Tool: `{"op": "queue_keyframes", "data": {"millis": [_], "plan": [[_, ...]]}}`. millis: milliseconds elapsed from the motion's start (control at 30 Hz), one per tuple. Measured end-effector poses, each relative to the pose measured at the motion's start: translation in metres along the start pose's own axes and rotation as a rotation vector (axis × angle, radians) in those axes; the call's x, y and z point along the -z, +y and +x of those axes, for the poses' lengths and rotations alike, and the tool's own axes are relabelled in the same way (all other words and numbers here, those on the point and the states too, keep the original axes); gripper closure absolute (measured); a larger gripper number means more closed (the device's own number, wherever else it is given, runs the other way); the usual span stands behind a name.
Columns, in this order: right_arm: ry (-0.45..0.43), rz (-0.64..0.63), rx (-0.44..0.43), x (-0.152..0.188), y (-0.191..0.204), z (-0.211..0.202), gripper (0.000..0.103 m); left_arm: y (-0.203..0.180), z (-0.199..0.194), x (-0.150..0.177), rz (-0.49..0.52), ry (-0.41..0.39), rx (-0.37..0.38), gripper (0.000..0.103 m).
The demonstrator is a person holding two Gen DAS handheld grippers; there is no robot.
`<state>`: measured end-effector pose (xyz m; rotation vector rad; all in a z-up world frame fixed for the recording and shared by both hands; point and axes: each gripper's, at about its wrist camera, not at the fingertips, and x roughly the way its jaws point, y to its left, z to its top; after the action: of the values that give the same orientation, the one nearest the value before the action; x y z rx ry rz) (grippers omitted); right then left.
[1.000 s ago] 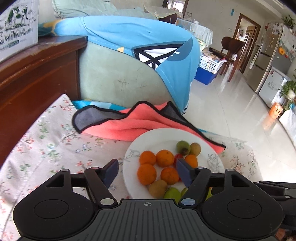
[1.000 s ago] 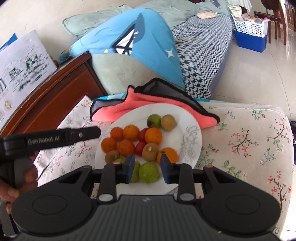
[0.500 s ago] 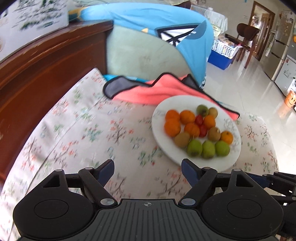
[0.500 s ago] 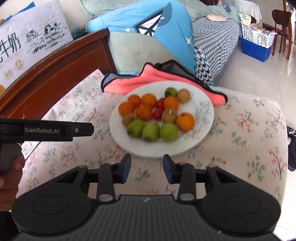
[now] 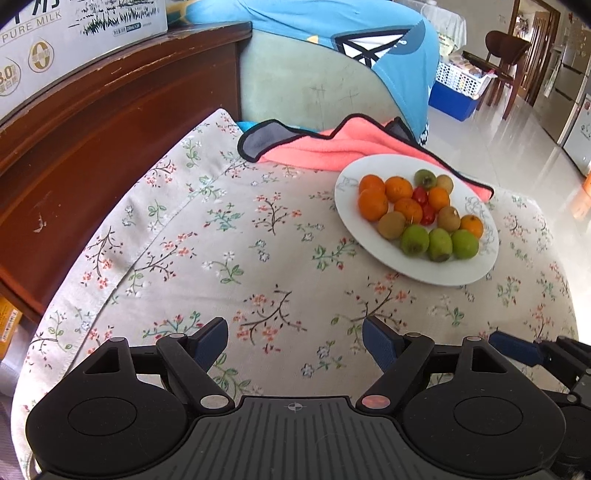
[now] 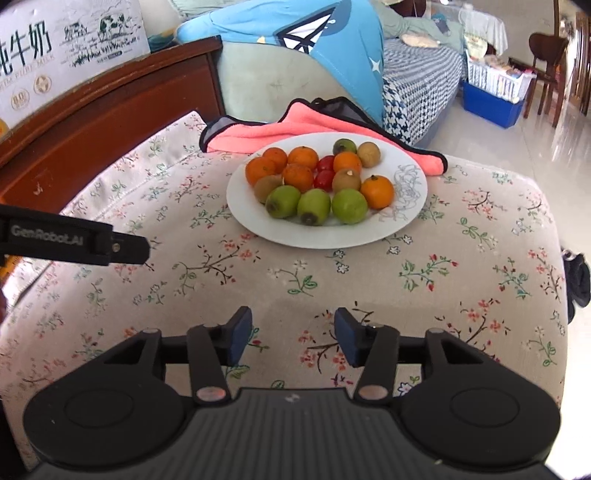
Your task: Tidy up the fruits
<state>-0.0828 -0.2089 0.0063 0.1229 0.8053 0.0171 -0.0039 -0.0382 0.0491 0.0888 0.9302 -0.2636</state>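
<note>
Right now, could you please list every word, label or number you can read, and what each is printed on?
"PURE MILK": milk carton on the wooden cabinet.
"牛奶": same carton, right wrist view.
"3.0": carton's round badge; smaller print too blurred.
"GenRobot.AI": left gripper's side.
Fridge stickers: unreadable.

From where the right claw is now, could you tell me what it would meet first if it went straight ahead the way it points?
Probably the bare floral cloth: the open, empty right claw tilts down at it, well short of the white plate of fruit. Depth is hard to judge through the fisheye.
</note>
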Motion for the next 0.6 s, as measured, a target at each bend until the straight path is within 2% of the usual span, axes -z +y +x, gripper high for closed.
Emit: {"op": "queue_keyframes", "data": {"millis": [200, 367, 500, 600], "plan": [[-0.020, -0.006, 0.031, 0.006, 0.007, 0.004, 0.052, 0.001, -0.003, 0.005, 0.027, -0.001, -0.010, 0.021], [-0.032, -0.003, 0.055, 0.009, 0.012, 0.006, 0.048, 0.002, -0.004, 0.009, 0.035, 0.008, -0.015, 0.020], [-0.048, -0.022, 0.069, 0.012, 0.017, 0.008, 0.039, 0.001, -0.002, 0.014, 0.062, 0.016, -0.031, 0.018], [-0.059, -0.029, 0.083, 0.014, 0.019, 0.010, 0.026, 0.003, -0.001, 0.017, 0.071, 0.022, -0.043, 0.018]]}}
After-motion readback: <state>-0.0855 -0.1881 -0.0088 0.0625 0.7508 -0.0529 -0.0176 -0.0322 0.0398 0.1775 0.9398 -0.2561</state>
